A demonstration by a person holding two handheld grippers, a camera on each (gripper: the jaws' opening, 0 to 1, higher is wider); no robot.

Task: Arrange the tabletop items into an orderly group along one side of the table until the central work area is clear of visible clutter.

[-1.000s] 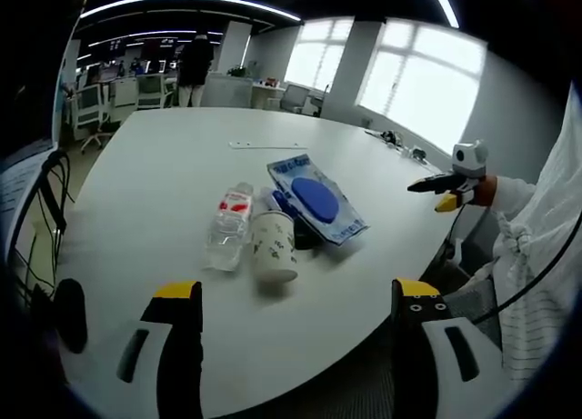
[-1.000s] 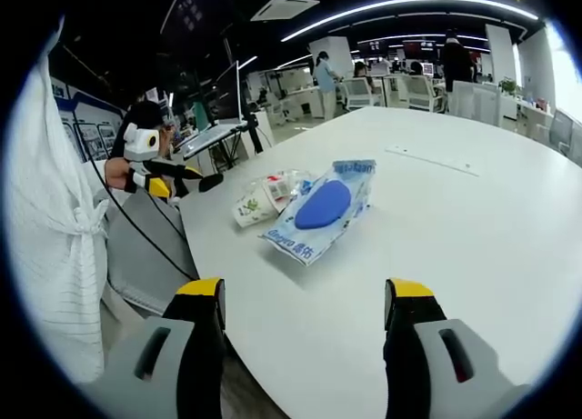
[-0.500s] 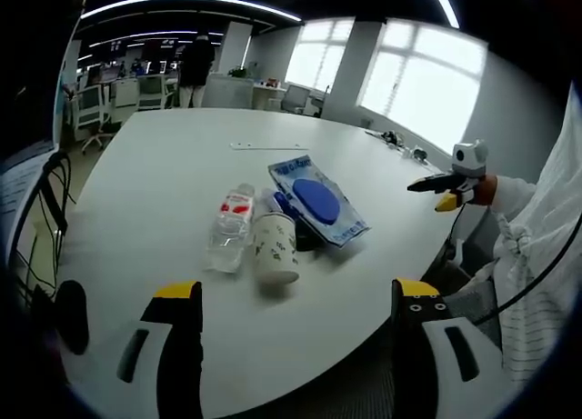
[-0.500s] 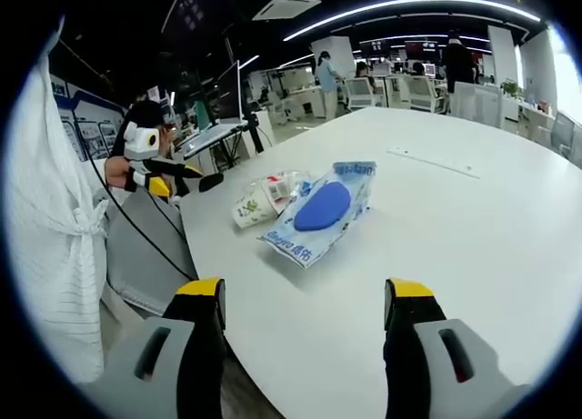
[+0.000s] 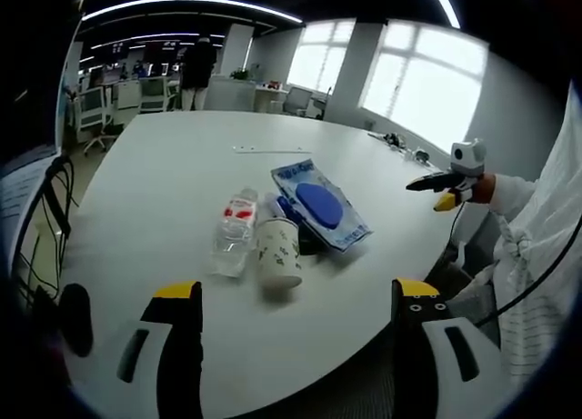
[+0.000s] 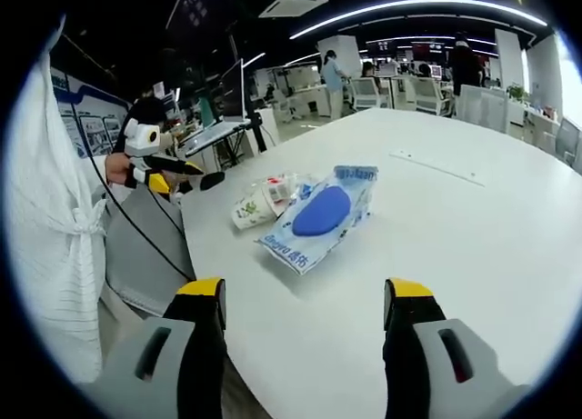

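I see a smooth white table [image 5: 136, 183]; beside the glossy blue pouch [image 5: 320, 205] lie a clear plastic bottle [image 5: 233, 234] and printed paper cup [image 5: 278, 253]. Both my grippers' fingers released.

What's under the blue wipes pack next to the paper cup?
The blue wipes pack lies propped on a dark object beside the lying paper cup; what that object is stays covered.
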